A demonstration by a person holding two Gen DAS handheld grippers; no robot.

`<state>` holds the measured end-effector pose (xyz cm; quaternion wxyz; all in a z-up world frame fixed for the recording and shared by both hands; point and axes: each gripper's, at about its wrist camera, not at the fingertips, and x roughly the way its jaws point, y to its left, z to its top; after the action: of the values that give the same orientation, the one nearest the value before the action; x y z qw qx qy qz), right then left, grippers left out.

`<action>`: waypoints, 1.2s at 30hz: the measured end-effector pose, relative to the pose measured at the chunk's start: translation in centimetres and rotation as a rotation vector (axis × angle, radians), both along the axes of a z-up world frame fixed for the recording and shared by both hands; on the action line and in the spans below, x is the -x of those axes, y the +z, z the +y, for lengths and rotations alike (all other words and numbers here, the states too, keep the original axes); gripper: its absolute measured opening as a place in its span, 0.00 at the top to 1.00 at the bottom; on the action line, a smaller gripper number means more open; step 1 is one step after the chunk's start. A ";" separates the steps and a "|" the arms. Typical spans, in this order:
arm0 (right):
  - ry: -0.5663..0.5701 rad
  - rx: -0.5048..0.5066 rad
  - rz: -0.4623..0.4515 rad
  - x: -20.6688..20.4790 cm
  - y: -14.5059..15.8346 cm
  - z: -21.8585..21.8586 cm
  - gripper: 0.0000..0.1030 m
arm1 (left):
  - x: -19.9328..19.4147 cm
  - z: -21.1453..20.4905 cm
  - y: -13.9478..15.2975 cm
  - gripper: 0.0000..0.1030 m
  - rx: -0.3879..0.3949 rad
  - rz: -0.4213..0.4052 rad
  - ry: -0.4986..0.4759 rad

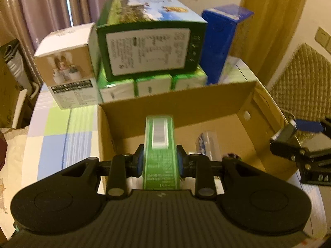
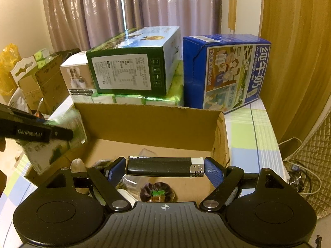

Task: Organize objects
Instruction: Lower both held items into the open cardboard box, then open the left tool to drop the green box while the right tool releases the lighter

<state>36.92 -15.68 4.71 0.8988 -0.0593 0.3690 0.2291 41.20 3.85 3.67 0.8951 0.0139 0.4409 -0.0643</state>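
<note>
Nearest us, the left gripper (image 1: 159,162) is clamped on an upright green pack (image 1: 159,144) over the near left part of the open cardboard box (image 1: 175,101), while the right gripper (image 2: 164,168) pinches a black lighter (image 2: 159,166) end to end above the box's near side. A scrunchie (image 2: 158,192) and a clear packet (image 1: 206,142) already lie inside. We judge the sorting partly done: both held items remain unreleased.

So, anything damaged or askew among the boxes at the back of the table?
Yes: the blue milk carton box has a ragged, torn-open edge down its front corner. The green box sits skewed on the tissue packs.
</note>
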 end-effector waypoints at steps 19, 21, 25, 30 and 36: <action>-0.008 -0.108 -0.009 -0.9 -0.3 -1.0 0.19 | 2.0 1.1 0.1 0.47 0.027 -0.010 0.025; -0.010 -0.131 -0.015 -1.1 -0.3 -1.1 0.07 | 2.4 1.2 0.2 0.42 0.031 -0.013 0.028; -0.026 -0.148 -0.015 -1.1 0.0 -1.6 0.06 | 3.7 1.5 0.6 0.27 0.033 -0.037 0.034; -0.046 -0.161 -0.007 0.0 0.5 -2.8 0.06 | 5.9 1.8 1.4 0.18 0.049 -0.069 0.046; -0.084 -0.192 0.005 2.2 1.9 -4.7 0.04 | 9.5 2.0 2.1 0.05 0.071 -0.093 0.085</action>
<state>34.73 -20.39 6.61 0.9082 0.0435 0.3499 0.2257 31.68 5.84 5.73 0.9164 -0.0336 0.3967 -0.0410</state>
